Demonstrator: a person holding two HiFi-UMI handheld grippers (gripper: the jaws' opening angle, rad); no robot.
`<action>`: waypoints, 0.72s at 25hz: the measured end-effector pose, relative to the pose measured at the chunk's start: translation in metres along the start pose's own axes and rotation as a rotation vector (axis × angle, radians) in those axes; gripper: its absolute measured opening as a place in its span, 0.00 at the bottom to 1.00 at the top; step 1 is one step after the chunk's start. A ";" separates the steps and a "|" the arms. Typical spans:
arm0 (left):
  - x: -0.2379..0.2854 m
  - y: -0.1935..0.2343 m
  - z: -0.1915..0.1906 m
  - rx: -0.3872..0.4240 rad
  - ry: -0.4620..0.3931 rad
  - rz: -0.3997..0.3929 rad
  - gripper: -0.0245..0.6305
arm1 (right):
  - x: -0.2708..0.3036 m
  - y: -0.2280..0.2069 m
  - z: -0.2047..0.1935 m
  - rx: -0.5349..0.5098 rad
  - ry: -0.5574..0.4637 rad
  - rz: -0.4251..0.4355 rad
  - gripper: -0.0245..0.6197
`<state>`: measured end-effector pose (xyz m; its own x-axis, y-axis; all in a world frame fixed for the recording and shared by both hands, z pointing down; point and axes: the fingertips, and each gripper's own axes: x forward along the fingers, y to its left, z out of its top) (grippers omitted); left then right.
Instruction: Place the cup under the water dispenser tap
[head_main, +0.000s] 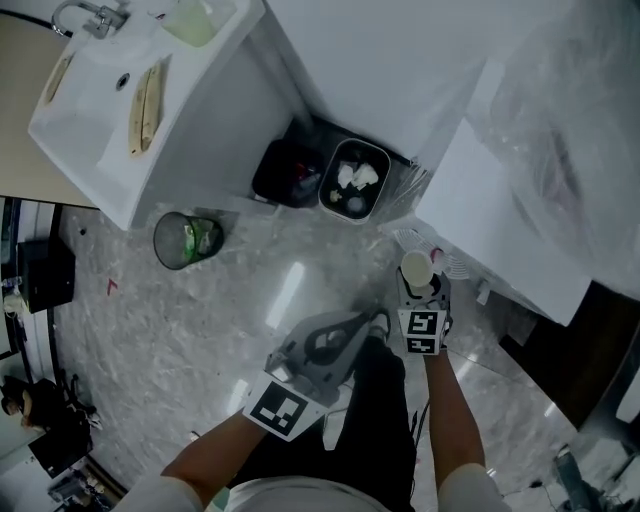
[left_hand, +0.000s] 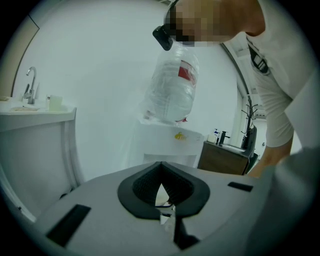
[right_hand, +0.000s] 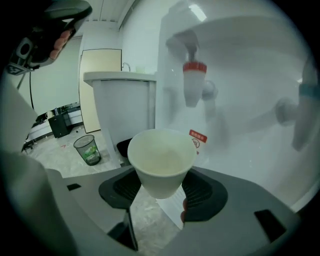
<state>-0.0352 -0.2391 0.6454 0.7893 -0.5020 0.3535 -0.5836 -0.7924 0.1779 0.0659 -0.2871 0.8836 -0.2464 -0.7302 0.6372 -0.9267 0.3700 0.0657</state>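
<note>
A white paper cup stands upright and empty between my right gripper's jaws, which are shut on its lower half. In the head view the cup and right gripper hang just in front of the white water dispenser. The red-capped tap is above and a little right of the cup; a second tap is blurred at the right edge. My left gripper is lower left of the right one. Its jaws are shut with nothing between them, facing the dispenser's bottle.
A black bin and a pale bin with rubbish stand against the wall left of the dispenser. A mesh wastebasket sits on the marble floor by the white sink unit. The person's legs are below the grippers.
</note>
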 end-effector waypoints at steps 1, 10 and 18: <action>0.002 0.002 -0.007 0.000 0.005 -0.001 0.04 | 0.009 -0.003 -0.005 0.000 0.003 -0.009 0.44; 0.011 0.017 -0.032 -0.031 -0.004 0.011 0.04 | 0.052 -0.024 -0.032 -0.026 0.021 -0.050 0.44; 0.013 0.020 -0.037 -0.022 0.006 0.004 0.04 | 0.063 -0.027 -0.043 0.069 0.048 -0.007 0.44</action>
<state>-0.0437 -0.2492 0.6876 0.7861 -0.5025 0.3600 -0.5905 -0.7827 0.1968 0.0872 -0.3187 0.9547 -0.2275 -0.7035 0.6732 -0.9462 0.3231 0.0179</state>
